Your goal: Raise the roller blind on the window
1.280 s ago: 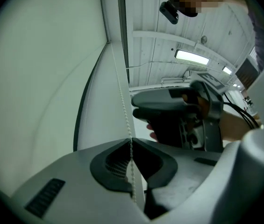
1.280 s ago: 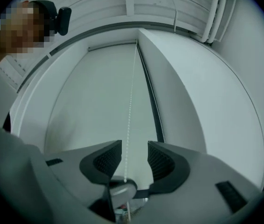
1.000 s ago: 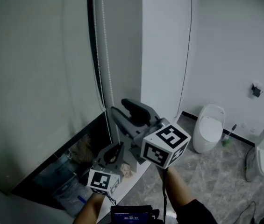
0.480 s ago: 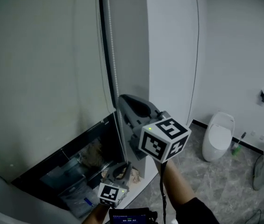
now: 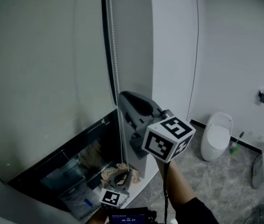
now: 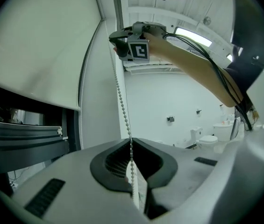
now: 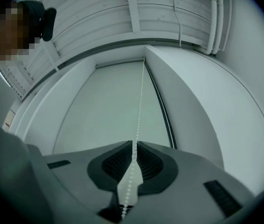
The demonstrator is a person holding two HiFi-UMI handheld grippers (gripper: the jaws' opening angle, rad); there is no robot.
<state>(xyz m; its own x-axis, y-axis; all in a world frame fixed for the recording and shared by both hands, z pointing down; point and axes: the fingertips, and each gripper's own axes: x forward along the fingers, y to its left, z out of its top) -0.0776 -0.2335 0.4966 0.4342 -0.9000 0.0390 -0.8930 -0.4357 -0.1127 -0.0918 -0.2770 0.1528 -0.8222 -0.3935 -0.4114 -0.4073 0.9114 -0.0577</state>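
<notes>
Both clamp the bead chain (image 7: 139, 97): right gripper (image 7: 134, 144) (just closed) above left gripper (image 6: 131, 141).

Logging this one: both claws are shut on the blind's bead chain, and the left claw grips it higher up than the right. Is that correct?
Not quite. The left claw grips the bead chain lower down, not higher. The right claw, whose jaws have just closed on the chain, is the upper one. The left gripper view shows it above, on the same chain. Both are indeed shut on it.
</notes>
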